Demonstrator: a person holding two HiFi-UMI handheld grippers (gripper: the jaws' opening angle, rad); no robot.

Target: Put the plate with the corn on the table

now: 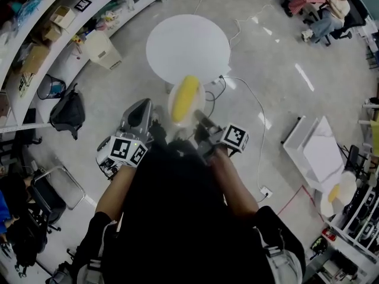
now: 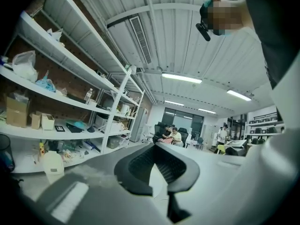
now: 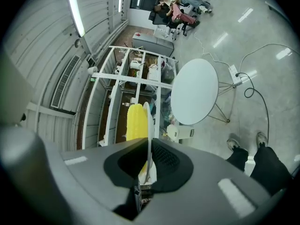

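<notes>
You're mid-carry: right tongs point(image 3: 148, 149) clamped on the plate point(image 1: 202, 102) rim, corn point(image 1: 186, 96) aboard; left tongs point(image 2: 155, 150) closed, empty. Next, reach the round desk point(image 1: 188, 46), keeping it level.

Both arms forward, elbows bent. Left gripper point(image 1: 143, 105) jaws together, empty. Right gripper point(image 1: 199, 117) jaws clamped on plate point(image 1: 202, 98).

In the head view the corn point(image 1: 185, 97) covered most of the plate point(image 1: 200, 101), and the plate's near rim was lost behind the right gripper point(image 1: 201, 123). In the right gripper view the plate showed only edge-on, with its lower part and the corn's lower end hidden by the jaws. The seated people point(image 1: 323, 5) were too small to make out.
</notes>
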